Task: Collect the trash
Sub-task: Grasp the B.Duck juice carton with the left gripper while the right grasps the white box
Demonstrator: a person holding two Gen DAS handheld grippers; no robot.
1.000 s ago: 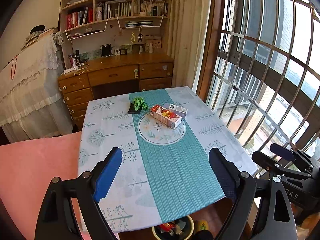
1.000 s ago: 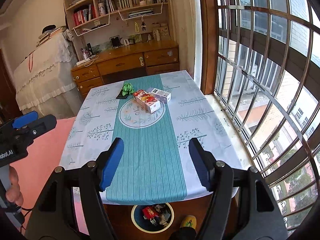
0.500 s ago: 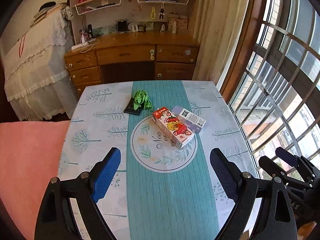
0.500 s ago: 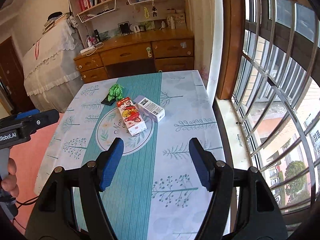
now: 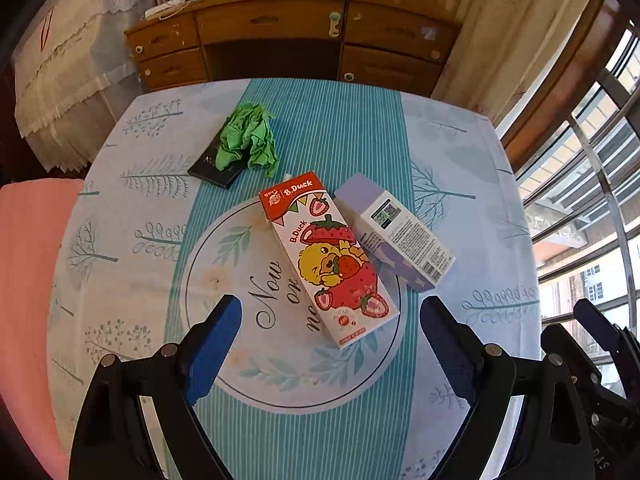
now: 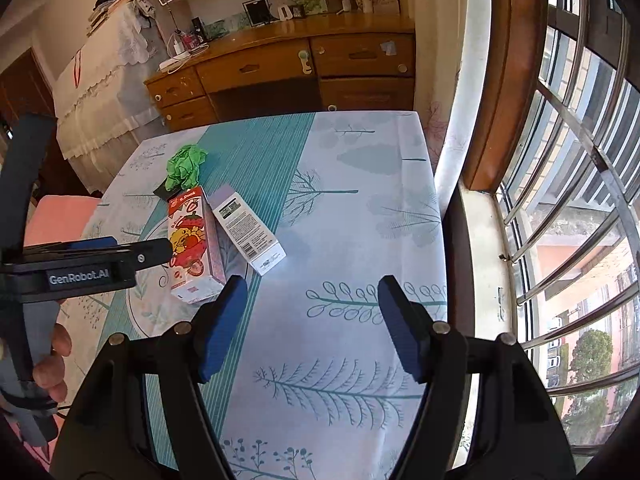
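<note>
A red strawberry milk carton lies flat in the middle of the table. Against its right side lies a lilac and white box. Behind them a crumpled green wrapper rests on a flat black packet. My left gripper hangs open just above the near end of the carton, nothing between its blue pads. My right gripper is open over bare cloth, to the right of the lilac box and empty.
The table wears a white and teal cloth. A wooden desk stands behind it, a barred window runs along the right and a pink surface lies at the left. A hand holds the left gripper's handle.
Both grippers have moved forward and down over the table, from its near edge to the trash in the middle. The bin under the table's front edge has dropped out of view. Both stayed open.
</note>
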